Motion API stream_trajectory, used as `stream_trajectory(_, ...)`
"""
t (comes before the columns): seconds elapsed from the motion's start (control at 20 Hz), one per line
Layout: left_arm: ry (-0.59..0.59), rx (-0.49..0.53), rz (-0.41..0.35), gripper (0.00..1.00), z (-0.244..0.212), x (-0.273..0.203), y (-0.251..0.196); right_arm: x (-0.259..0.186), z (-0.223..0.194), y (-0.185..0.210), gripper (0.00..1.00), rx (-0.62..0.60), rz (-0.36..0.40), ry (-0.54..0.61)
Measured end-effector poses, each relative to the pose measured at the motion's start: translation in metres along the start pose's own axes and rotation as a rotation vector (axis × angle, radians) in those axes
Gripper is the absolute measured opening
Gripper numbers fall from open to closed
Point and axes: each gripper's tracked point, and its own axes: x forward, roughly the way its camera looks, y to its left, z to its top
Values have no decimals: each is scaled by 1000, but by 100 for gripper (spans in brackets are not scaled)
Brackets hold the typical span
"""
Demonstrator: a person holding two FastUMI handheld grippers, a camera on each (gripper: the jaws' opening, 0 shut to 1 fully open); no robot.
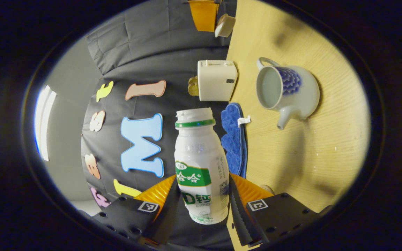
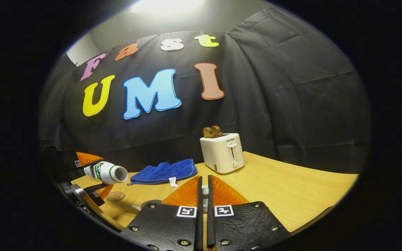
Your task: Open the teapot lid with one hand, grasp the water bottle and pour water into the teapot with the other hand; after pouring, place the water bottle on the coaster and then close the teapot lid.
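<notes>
Here the water bottle (image 1: 201,167) sits clamped between the fingers of the left gripper (image 1: 202,205), capless and turned on its side; the right gripper view shows it lying level above the table (image 2: 291,188), mouth pointing inward. That tilt suits pouring, though no stream of water is visible, so this fits either the moment before water runs or the moment after it stops. Off to one side of the bottle stands the teapot (image 1: 288,92), lidless, its open rim bare toward the camera (the inside looks pale, and whether water lies in it I cannot tell). The right gripper (image 2: 203,195) has its fingers drawn nearly together on something small and pale that is mostly hidden; judging by the open pot it is probably the lid (image 2: 205,191) kept clear of the opening, but the pictures do not settle it. Below the bottle lies the round coaster (image 2: 115,196), bare, ready to receive it. Farther out are a blue cloth (image 2: 164,171) and a toaster (image 2: 222,152) with bread (image 2: 212,131) in its slot.
</notes>
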Motion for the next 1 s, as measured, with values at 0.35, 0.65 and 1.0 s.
stream_trajectory(0.35, -16, 101, 12, 82, 4, 3, 4, 0, -1, 0, 4, 8, 6, 4)
stream_trajectory(0.65, -27, 153, 21, 82, 2, 4, 7, 0, -2, 0, 4, 9, 7, 5)
stream_trajectory(1.0, -35, 191, 24, 73, 0, 6, 10, 1, -4, 2, 4, 10, 15, 14)
